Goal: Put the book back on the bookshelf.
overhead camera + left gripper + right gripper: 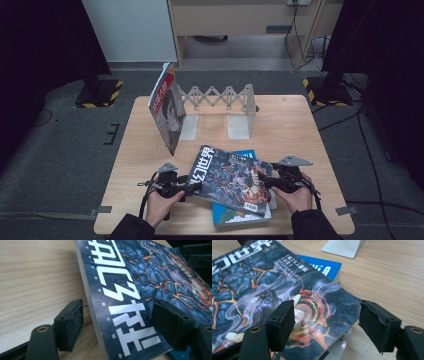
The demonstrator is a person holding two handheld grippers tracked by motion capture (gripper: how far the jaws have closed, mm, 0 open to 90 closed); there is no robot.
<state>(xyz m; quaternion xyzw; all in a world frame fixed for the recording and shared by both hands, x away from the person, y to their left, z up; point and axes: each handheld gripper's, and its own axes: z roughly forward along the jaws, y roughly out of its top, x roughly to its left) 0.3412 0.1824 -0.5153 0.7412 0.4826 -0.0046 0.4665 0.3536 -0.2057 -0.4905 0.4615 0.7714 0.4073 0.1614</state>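
L gripper [192, 189], lower left of high view: jaws apart, straddling the dark magazine [232, 179] edge, pads not pressing. Mag lies lower centre, skewed atop a blue book [240, 216]. R gripper [265, 181], lower right: jaws apart over mag corner, no grip. Best to clamp both edges evenly before lifting toward the bookend rack [220, 97], upper centre.

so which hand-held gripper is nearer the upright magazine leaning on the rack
Left. The left hand-held gripper sits at the dark magazine's left edge, just below the upright magazine. The right hand-held gripper is across at its right edge, farther away.
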